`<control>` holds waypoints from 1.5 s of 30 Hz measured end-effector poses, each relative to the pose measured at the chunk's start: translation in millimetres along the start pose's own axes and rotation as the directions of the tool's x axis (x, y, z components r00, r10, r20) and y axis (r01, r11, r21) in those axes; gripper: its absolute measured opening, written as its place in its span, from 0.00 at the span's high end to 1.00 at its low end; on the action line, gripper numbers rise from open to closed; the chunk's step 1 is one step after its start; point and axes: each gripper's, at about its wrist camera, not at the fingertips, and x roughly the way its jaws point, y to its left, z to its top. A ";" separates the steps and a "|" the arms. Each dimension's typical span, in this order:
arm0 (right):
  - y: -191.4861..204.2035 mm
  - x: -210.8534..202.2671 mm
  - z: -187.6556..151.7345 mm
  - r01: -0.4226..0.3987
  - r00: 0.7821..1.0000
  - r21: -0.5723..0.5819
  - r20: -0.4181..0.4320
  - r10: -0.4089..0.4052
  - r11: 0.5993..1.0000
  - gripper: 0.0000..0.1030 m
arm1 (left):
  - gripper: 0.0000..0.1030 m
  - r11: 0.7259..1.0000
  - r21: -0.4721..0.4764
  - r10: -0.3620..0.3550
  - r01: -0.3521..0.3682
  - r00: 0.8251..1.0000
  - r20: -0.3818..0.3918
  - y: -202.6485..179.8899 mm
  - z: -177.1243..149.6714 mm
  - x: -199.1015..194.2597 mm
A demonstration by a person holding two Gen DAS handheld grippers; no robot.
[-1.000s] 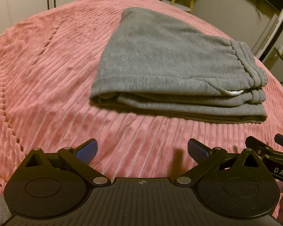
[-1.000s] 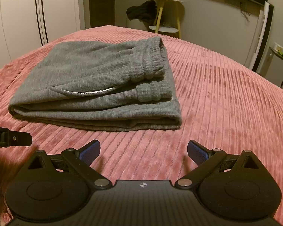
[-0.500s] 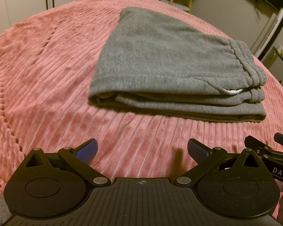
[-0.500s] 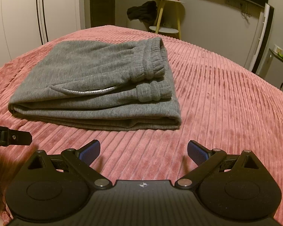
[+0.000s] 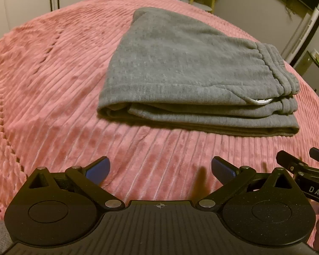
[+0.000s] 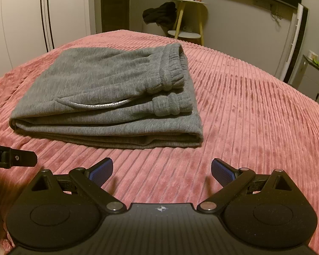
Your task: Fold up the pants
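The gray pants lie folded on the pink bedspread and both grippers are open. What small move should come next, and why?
Probably just draw both grippers back. The pants already lie in a compact stack on the bedspread, waistband on top. The left gripper and right gripper are open, empty and short of the cloth. Nothing looks left to fold.

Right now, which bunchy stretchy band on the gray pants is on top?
The bigger, longer band is on top of the folded pants. The shorter band sits lower and nearer the right tool.
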 end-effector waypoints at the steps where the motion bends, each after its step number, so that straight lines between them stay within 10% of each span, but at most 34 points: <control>1: 0.0 0.0 0.1 0.000 1.000 0.000 0.000 0.000 1.000 0.04 | 0.00 1.000 -0.001 -0.001 0.001 1.000 0.000 0.4 0.3 -0.1; 45: -4.1 -2.1 -0.6 -0.013 1.000 0.022 0.010 0.013 1.000 0.04 | 0.00 0.999 -0.040 -0.011 0.011 1.000 0.004 5.6 3.8 0.9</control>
